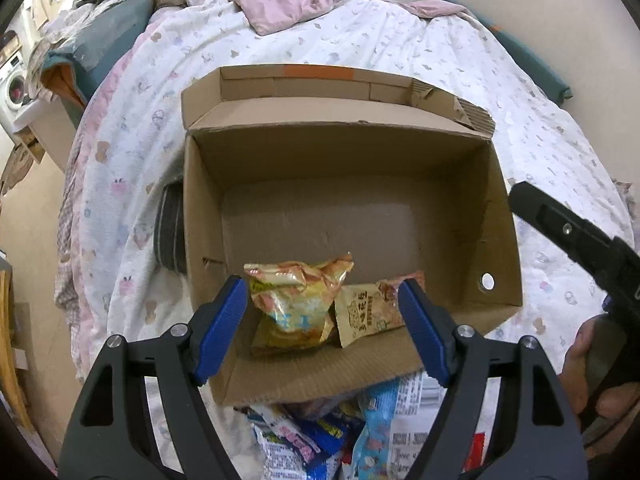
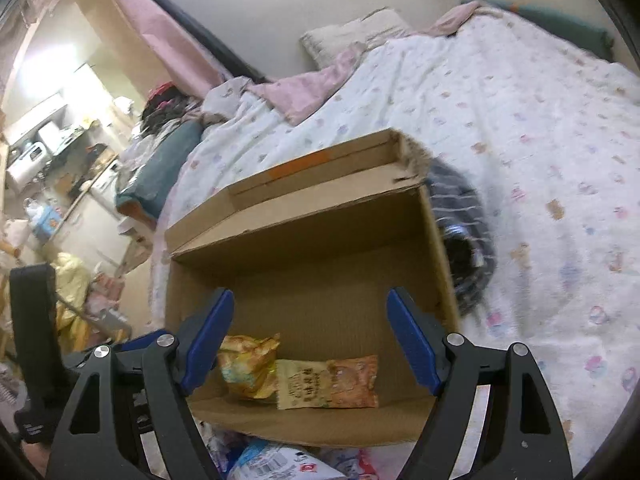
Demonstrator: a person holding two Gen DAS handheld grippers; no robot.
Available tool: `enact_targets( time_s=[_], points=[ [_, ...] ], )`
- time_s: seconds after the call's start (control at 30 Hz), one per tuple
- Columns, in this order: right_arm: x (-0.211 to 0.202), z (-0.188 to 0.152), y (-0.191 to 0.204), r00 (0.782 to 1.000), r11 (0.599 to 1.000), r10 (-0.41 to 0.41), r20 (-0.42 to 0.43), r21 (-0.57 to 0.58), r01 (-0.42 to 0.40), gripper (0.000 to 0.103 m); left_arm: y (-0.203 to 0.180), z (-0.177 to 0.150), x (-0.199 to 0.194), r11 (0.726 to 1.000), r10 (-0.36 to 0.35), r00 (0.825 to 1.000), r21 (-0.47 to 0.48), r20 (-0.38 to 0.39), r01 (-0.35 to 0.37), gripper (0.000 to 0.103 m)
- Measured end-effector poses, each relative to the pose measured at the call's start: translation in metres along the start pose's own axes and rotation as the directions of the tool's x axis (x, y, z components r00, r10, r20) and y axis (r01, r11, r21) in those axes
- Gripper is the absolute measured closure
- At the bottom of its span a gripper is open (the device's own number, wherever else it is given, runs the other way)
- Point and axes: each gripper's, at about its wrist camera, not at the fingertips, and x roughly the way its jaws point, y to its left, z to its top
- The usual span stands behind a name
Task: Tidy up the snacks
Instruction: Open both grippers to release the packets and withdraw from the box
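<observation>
An open cardboard box (image 1: 500, 216) (image 2: 304, 236) lies on the bed. Two snack packets rest at its near end: a puffy yellow one (image 1: 294, 304) (image 2: 246, 366) and a flat beige and orange one (image 1: 370, 312) (image 2: 328, 382). My left gripper (image 1: 322, 300) hangs open above the yellow packet, its blue pads apart and touching nothing. Over the box's near edge my right gripper (image 2: 310, 314) also stands open and empty; part of it shows at the right in the left wrist view (image 1: 576, 236). More snack packets (image 1: 320, 436) (image 2: 276, 462) lie in a heap in front of the box.
A white patterned quilt (image 1: 400, 36) (image 2: 520, 128) covers the bed, with pink bedding and a pillow at the head. A dark striped cloth (image 2: 464, 232) lies bunched against one side of the box. Cluttered shelves and a washing machine (image 1: 14, 84) stand off to the left.
</observation>
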Motion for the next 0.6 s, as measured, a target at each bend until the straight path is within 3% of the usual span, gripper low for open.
enact_targets(
  time_s=[0.4, 0.6],
  points=[
    [-0.043, -0.014, 0.012, 0.997, 0.998, -0.046, 0.062, -0.033, 0.048, 0.022, 0.024, -0.026, -0.046, 0.997, 0.000, 0.999, -0.077, 0.053, 0.004, 0.028],
    [-0.061, -0.036, 0.014, 0.999, 1.000, -0.011, 0.036, 0.000, 0.011, 0.022, 0.034, -0.051, -0.061, 0.995, -0.023, 0.999, -0.092, 0.045, 0.027, 0.028]
  ],
)
